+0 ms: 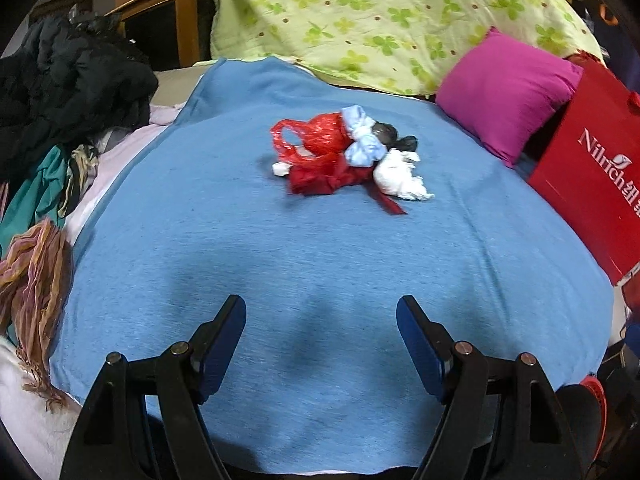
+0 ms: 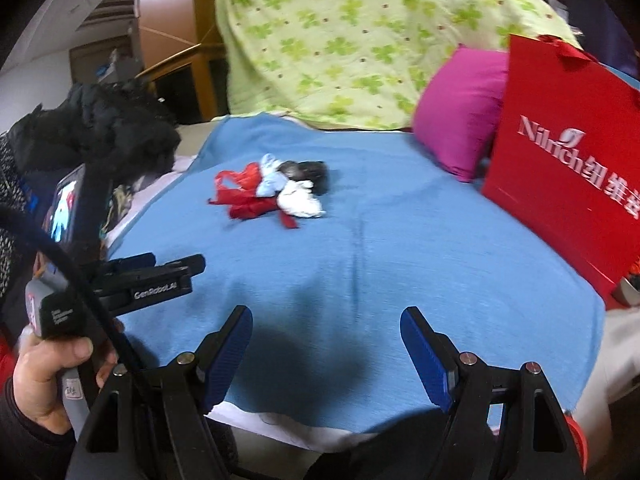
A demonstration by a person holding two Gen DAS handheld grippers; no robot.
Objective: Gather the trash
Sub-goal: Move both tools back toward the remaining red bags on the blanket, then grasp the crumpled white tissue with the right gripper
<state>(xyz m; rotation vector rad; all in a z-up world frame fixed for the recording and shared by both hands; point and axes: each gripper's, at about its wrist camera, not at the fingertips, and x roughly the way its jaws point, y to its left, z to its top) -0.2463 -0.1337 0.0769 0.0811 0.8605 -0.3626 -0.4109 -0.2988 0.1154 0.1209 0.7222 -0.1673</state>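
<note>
Blue-padded jaws stand wide apart on both tools — the left gripper (image 1: 321, 312) and the right gripper (image 2: 326, 322) each hold nothing and hover over a soft blue blanket (image 1: 320, 264). Ahead of both, well beyond the fingertips, lies the trash pile (image 1: 346, 156): crinkled red plastic bags, a pale blue wad, white crumpled tissue and a dark lump. To the right gripper's far right stands a glossy red paper bag (image 2: 560, 168) — beside a magenta pillow (image 2: 456, 116).

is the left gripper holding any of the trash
No, the left gripper is open and empty, well short of the trash pile.
</note>
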